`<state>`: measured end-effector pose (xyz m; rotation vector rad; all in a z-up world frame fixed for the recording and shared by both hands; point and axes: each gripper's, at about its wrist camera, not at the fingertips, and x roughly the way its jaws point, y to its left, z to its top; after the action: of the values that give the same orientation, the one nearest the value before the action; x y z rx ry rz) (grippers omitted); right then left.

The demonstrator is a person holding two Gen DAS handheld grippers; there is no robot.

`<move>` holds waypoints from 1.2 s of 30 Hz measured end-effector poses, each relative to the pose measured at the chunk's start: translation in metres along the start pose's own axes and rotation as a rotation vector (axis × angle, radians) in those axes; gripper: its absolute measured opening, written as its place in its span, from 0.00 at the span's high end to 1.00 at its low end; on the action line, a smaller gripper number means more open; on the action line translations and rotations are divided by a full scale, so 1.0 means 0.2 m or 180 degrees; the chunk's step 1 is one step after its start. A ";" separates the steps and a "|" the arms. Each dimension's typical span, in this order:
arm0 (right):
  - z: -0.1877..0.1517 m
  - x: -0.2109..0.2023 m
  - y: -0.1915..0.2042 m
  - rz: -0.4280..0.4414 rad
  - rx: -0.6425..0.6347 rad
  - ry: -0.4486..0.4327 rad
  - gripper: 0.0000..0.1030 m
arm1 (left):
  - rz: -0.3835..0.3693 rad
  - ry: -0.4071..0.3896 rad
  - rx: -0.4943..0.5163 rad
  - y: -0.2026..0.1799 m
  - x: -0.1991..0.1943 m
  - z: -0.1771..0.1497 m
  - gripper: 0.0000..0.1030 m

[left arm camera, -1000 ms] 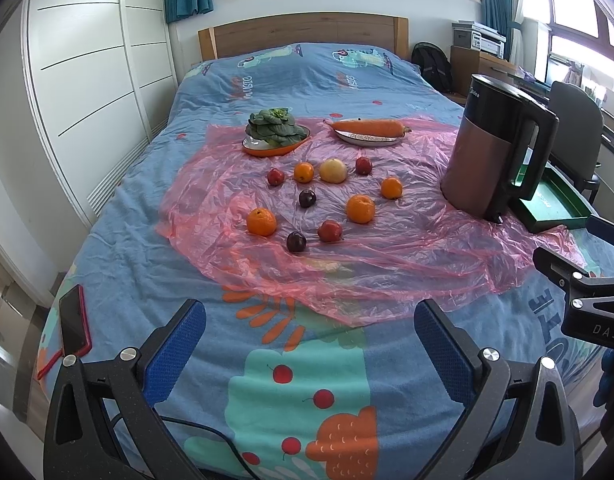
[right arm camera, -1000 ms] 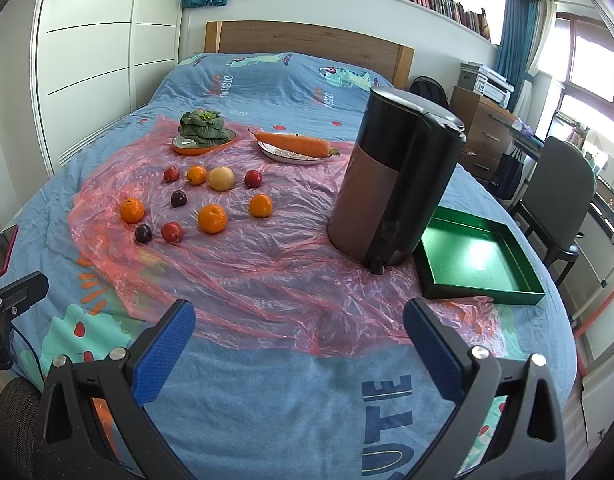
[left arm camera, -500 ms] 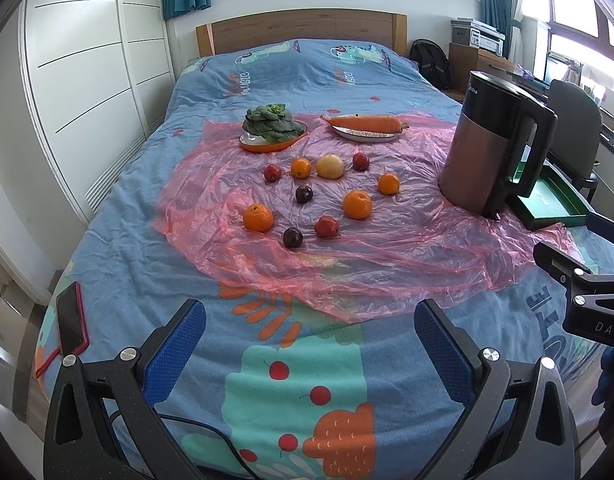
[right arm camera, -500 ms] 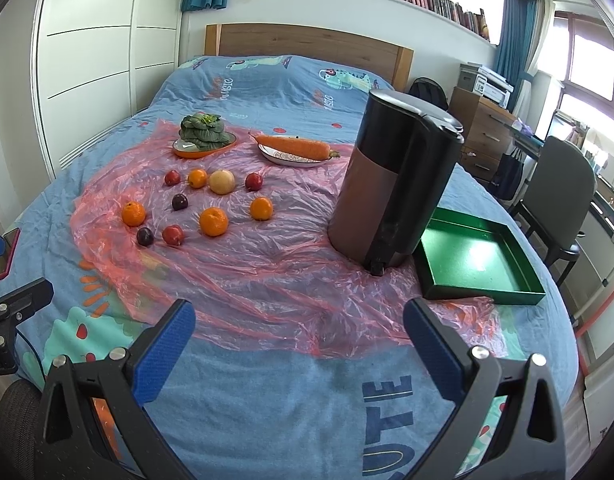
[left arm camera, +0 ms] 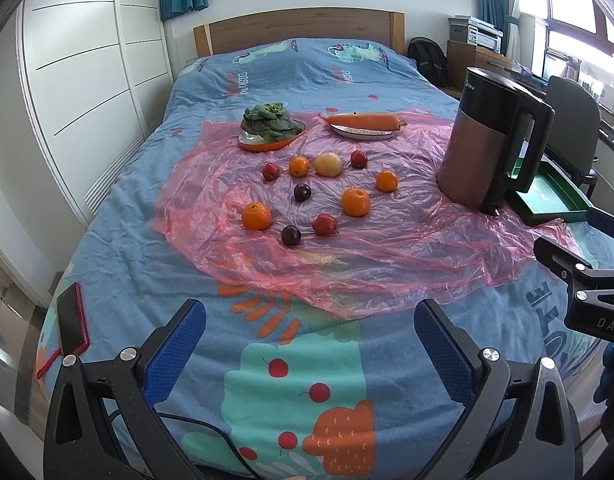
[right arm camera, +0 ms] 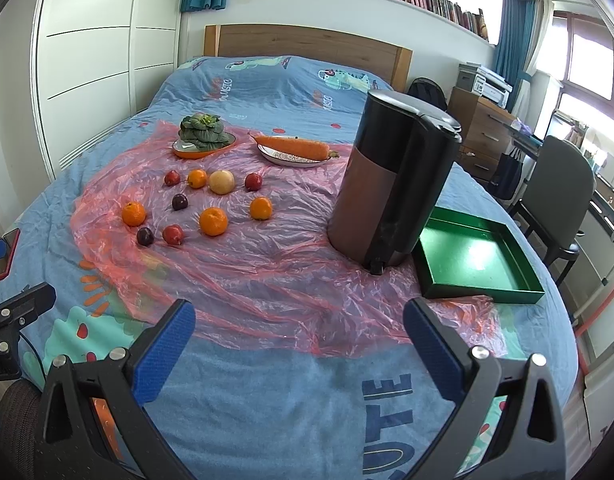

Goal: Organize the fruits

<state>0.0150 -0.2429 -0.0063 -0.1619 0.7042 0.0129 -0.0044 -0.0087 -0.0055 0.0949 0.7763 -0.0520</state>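
Observation:
Several fruits lie loose on a pink plastic sheet [left arm camera: 367, 248] spread over the bed: oranges [left arm camera: 256, 216] [right arm camera: 213, 221], red plums [left arm camera: 325, 224], dark plums [left arm camera: 291, 235] and a pale yellow apple [left arm camera: 328, 164] [right arm camera: 221, 182]. An empty green tray [right arm camera: 473, 258] sits at the right, behind the kettle. My left gripper [left arm camera: 309, 334] is open near the bed's foot, well short of the fruits. My right gripper [right arm camera: 299, 330] is open too, over the sheet's near edge, with nothing between its fingers.
A tall brown and black kettle [right arm camera: 391, 184] stands between the fruits and the tray. At the back, greens rest on an orange plate [left arm camera: 271, 126] and a carrot on a white plate [left arm camera: 365, 122]. A red phone [left arm camera: 71, 322] lies at the bed's left edge. An office chair [right arm camera: 563, 188] stands right.
Both grippers have drawn back and risen slightly, so the fruits sit a little farther away. Nothing on the bed has moved.

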 end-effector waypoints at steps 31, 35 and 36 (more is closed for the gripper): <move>0.06 -0.09 0.10 0.0183 -0.0088 -0.0068 0.00 | -0.0208 0.0116 0.0110 0.06 -0.03 0.00 0.01; 0.05 -0.07 0.13 0.0304 -0.0118 -0.0084 0.00 | -0.0090 0.0130 0.0083 0.08 0.00 0.00 0.01; 0.05 -0.06 0.14 0.0339 -0.0139 -0.0081 0.00 | -0.0054 0.0151 0.0057 0.09 0.02 -0.01 0.01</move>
<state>0.0108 -0.2126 0.0046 -0.1655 0.6869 0.1320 -0.0002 0.0100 -0.0084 0.1068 0.8241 -0.0731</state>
